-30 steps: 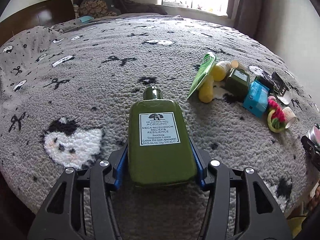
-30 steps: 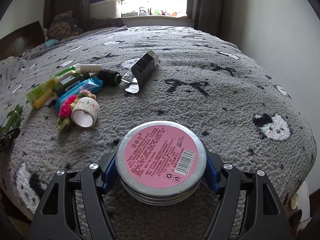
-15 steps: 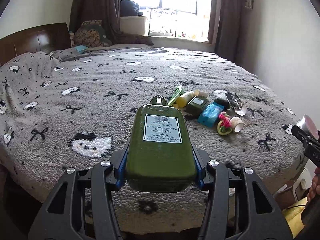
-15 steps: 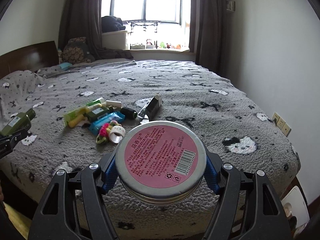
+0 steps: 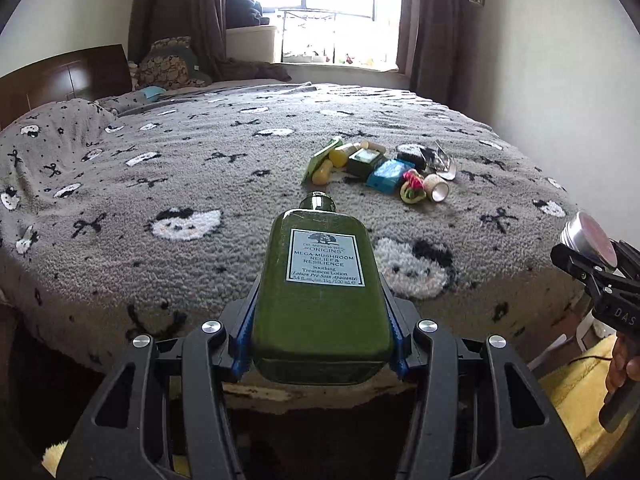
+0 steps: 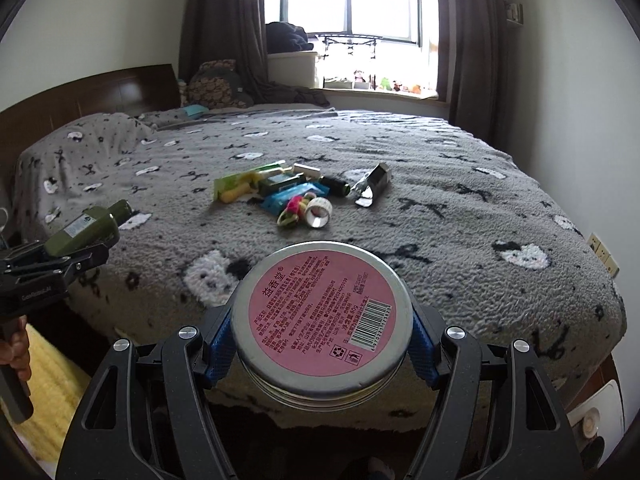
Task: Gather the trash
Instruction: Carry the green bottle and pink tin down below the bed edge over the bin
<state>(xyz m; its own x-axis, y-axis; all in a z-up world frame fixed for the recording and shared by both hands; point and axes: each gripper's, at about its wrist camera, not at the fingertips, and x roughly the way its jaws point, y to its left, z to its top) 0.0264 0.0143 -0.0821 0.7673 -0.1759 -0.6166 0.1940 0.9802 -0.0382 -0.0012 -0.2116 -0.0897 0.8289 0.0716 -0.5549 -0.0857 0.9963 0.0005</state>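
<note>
Left wrist: left hand-held gripper (image 5: 320, 344) level, clamping green bottle (image 5: 322, 300).

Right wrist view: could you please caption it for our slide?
Right gripper clamps a round pink-labelled metal tin above the grey patterned bedspread.

Blown-out daylight from the window (image 6: 348, 4) (heavy fisheye curvature, dark vignetted corners)

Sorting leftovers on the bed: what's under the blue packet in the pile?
The blue packet lies on the grey blanket, its far edge against a dark green box. Anything beneath is hidden.
</note>
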